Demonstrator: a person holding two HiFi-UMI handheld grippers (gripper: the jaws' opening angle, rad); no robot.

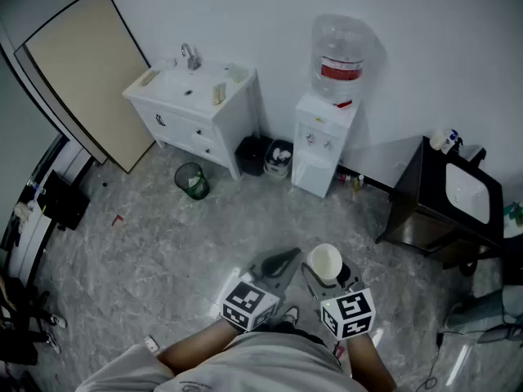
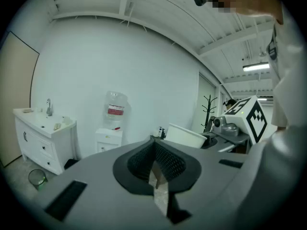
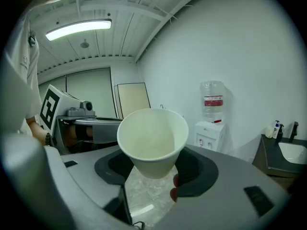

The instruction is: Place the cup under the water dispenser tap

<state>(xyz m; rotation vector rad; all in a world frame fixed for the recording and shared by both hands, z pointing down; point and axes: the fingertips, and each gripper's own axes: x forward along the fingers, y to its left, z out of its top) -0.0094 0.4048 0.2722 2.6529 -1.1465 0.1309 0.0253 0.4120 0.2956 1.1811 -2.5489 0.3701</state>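
Note:
A white paper cup (image 1: 326, 261) stands upright and empty between the jaws of my right gripper (image 1: 328, 278), which is shut on its lower part. The right gripper view shows the cup (image 3: 153, 140) filling the gap of that gripper (image 3: 151, 178). My left gripper (image 1: 283, 261) hovers just left of it, jaws drawn together with nothing in them (image 2: 156, 169); the cup's rim (image 2: 185, 136) shows to its right. The white water dispenser (image 1: 325, 137) with a clear bottle on top stands against the far wall, well ahead of both grippers (image 2: 111, 131) (image 3: 211, 126).
A white sink cabinet (image 1: 196, 109) stands left of the dispenser, with a green mesh bin (image 1: 192, 180) in front and two dark bins (image 1: 265, 155) between. A black washstand (image 1: 448, 198) is at the right. A tan board (image 1: 78, 72) leans at the left wall.

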